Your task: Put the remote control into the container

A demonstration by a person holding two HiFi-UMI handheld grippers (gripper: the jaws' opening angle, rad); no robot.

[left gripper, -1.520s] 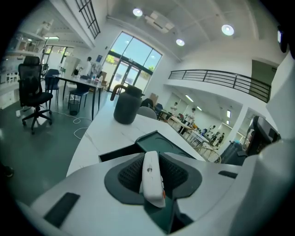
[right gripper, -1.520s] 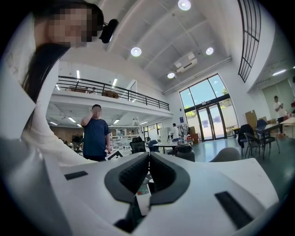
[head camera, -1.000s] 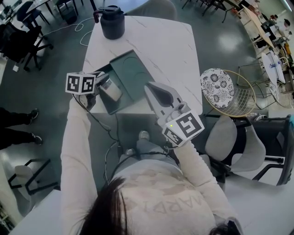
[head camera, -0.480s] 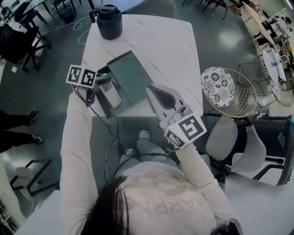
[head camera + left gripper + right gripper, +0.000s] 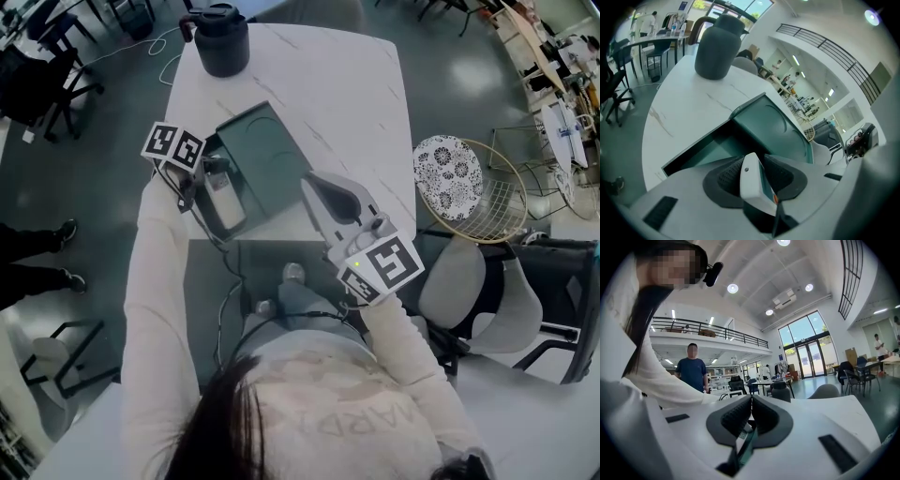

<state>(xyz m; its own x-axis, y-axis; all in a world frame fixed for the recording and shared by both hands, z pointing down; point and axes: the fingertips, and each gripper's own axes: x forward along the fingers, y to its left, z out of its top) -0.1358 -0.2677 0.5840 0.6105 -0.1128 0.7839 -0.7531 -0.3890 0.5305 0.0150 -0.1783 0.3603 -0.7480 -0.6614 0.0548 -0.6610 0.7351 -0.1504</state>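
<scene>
Left gripper view pretty much tells you where you're at. Your left gripper (image 5: 755, 168) is tipped steeply down into the open tray of the dark green rectangular container (image 5: 701, 150), and the slim white remote control (image 5: 751, 183) sits between its grey ribbed pads (image 5: 729, 174). The jaws have just been opening and now stand spread wide. The remote leans slack across the gap instead of being squeezed, so I'd call it let go, or a hair off it.

Head view backs that up. The remote lies lengthwise in the tray half of the container, right beside the flipped-open lid (image 5: 267, 141), with your left gripper parked at the container's near-left end.

So I'd say the job is basically done, since the remote is inside the container. What's left is backing your left gripper up and out without the pads catching the remote and dragging it along. The task says nothing about shutting the lid, so I wouldn't count that.

Your right gripper (image 5: 750, 401) isn't doing anything. Its pads are pressed together with nothing in them, and it's held level just off the container's right side, above the near edge of the white marble-look counter (image 5: 337, 84).
</scene>
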